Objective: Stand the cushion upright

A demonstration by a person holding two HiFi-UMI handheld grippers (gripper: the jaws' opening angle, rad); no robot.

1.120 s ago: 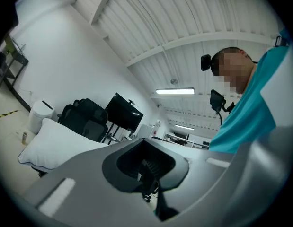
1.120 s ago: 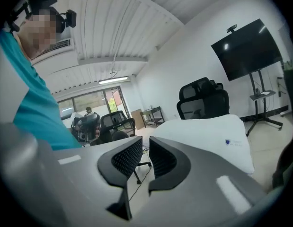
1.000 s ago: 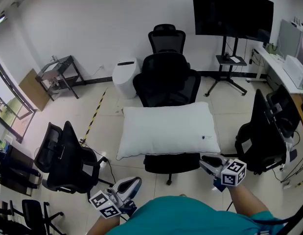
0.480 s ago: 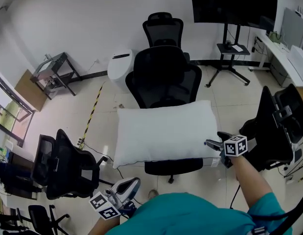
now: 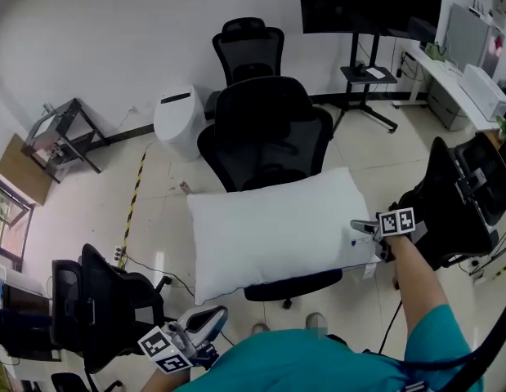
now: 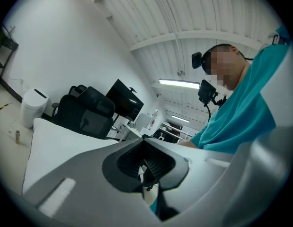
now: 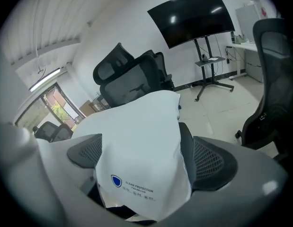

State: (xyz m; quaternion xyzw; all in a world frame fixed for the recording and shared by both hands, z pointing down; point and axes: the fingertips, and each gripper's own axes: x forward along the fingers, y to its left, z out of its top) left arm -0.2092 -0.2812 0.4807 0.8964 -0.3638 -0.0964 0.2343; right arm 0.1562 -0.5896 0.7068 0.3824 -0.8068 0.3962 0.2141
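Observation:
A white cushion lies flat on the seat of a black office chair, overhanging it on both sides. My right gripper is at the cushion's right near corner. Its jaws have just been opening and now stand wide, with that printed corner between the pads; I see no squeeze on the fabric. My left gripper hangs low at the bottom left, short of the cushion, jaws shut with nothing in them. The left gripper view shows the cushion ahead.
A second black chair and a white bin stand behind. Another chair is close at the right, one more at the lower left. A screen on a stand, a desk and a metal rack line the walls.
My right gripper has travelled from near my body out to the cushion's right corner and opened its jaws round it. The left gripper has stayed low at the bottom left. The cushion still lies flat.

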